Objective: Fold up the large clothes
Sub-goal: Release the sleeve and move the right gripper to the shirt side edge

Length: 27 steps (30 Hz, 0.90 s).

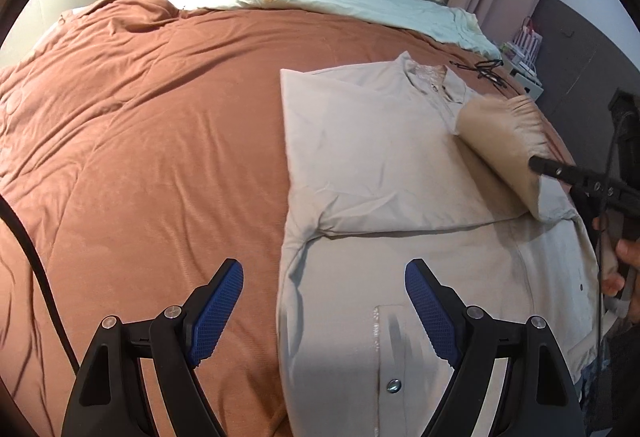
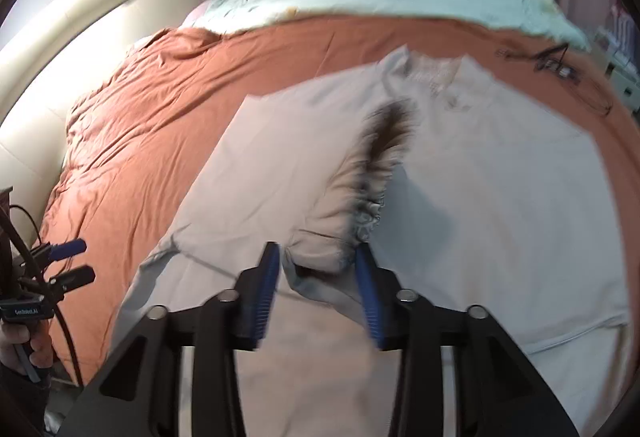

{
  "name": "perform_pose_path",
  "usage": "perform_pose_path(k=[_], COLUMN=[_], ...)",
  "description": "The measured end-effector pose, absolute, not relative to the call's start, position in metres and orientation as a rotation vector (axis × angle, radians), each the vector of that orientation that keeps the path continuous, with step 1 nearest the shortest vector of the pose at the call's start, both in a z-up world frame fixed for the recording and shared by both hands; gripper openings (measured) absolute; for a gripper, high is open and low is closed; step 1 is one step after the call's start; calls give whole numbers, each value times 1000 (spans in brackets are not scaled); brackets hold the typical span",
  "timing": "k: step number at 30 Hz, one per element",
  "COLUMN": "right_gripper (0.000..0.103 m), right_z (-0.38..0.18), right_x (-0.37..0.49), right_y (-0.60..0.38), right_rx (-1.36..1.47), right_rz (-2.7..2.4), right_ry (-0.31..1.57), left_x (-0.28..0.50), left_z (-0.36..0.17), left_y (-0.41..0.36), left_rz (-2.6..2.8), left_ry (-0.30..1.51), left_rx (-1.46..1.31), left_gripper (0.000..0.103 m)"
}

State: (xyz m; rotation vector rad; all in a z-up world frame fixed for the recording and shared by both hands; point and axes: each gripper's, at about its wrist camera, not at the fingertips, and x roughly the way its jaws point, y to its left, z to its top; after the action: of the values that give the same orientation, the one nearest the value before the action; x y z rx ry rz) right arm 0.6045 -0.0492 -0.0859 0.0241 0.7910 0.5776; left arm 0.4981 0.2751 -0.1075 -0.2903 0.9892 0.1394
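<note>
Left gripper (image 1: pixel 324 301) wide, idle; right gripper (image 2: pixel 316 277) looks clamped on the gathered tan sleeve cuff (image 2: pixel 340 233). Big beige button-front garment (image 1: pixel 380 157) lies on the rust-brown quilted bedspread (image 1: pixel 160 137), left side folded. You're mid sleeve-fold: lay it across next.

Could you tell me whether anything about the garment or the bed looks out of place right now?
A tangled black cable lies on the orange duvet beside the shirt collar. The right gripper is lifting a sleeve, so that side is raised, not flat.
</note>
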Motion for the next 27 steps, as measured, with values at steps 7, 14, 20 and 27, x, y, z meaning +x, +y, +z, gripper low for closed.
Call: perform_pose_path(k=[7, 14, 20, 27], right_gripper=[80, 80, 79, 75], right_z=[-100, -93, -91, -107], right_x=[606, 597, 576, 570], right_y=[-92, -167, -232, -292], right_rx=[102, 126, 114, 135], right_rz=[548, 393, 235, 78], right_ry=[813, 810, 797, 827], left_x=[507, 538, 576, 621], left_z=[-108, -117, -137, -173], left_y=[267, 224, 183, 155], left_rz=[126, 46, -25, -54], left_ry=[997, 1007, 1035, 1121], left_rx=[-268, -255, -254, -253], left_gripper=[84, 84, 84, 84])
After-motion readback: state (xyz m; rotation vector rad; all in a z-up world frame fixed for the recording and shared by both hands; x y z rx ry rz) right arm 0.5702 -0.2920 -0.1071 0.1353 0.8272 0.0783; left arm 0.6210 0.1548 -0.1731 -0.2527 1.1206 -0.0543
